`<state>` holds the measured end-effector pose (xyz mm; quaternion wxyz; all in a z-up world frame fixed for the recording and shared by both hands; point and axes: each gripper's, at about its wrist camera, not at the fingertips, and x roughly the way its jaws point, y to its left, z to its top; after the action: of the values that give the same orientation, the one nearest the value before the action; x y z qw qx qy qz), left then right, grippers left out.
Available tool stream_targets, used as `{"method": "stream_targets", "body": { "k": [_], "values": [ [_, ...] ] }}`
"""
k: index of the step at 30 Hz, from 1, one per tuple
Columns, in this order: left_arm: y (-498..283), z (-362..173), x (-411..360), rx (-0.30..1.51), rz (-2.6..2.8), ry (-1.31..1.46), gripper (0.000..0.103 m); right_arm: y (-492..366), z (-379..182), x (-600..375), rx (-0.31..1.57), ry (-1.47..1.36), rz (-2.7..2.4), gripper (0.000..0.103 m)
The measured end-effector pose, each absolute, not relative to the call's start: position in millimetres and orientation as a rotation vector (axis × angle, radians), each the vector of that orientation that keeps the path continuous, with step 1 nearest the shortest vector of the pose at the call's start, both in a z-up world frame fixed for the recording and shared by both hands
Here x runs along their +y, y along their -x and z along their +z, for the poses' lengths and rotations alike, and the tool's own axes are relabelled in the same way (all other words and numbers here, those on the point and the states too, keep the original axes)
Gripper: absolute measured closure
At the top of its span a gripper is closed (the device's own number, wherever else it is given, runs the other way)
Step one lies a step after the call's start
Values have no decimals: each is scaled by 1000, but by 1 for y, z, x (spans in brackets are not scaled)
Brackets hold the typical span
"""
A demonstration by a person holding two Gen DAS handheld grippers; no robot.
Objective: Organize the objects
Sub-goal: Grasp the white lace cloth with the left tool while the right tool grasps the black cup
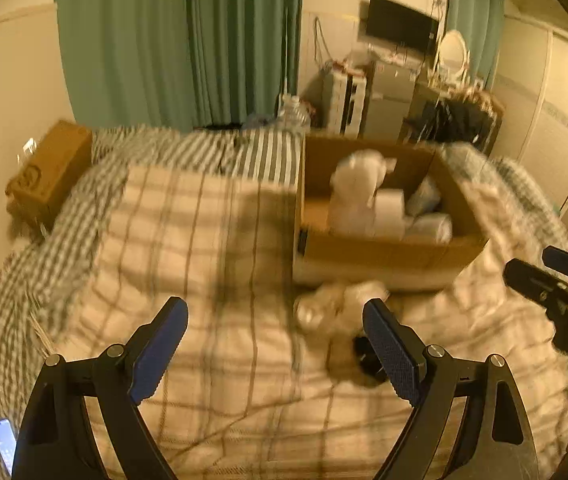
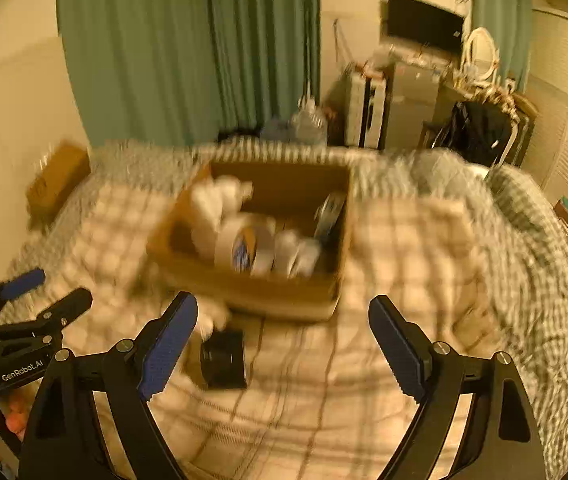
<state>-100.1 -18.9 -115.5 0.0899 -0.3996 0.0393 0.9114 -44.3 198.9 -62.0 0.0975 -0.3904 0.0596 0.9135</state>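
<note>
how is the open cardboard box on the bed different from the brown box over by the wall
The open cardboard box sits on the checked blanket with its top open and white rolls and bags inside; the brown box by the wall is closed, so its contents are hidden. The open one looks wider and lies near both hand-held grippers; the closed one lies off at the bed's far edge. Both are plain brown cardboard.

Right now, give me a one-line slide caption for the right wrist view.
Open right gripper hovers over the plaid bed, a small black object lying just before the half-filled cardboard box.
</note>
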Motion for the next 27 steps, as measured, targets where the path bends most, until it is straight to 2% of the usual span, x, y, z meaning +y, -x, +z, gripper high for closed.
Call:
{"method": "stream_targets", "body": {
  "k": [4, 10, 21, 23, 25, 27],
  "values": [
    [108, -157, -18, 194, 2694, 1306, 11, 59, -114, 190, 165, 1302, 2672, 15],
    [121, -190, -32, 60, 2627, 1464, 11, 78, -174, 177, 127, 1503, 2623, 15],
    [127, -208, -37, 43, 2609, 1579, 11, 104, -211, 166, 132, 1673, 2634, 17],
    [128, -208, -35, 62, 2612, 1578, 11, 105, -214, 168, 153, 1688, 2634, 27],
    [128, -208, -31, 95, 2607, 1571, 11, 106, -217, 170, 171, 1716, 2633, 46],
    [126, -207, -26, 129, 2605, 1566, 11, 107, -220, 170, 193, 1740, 2643, 57]
  ]
}}
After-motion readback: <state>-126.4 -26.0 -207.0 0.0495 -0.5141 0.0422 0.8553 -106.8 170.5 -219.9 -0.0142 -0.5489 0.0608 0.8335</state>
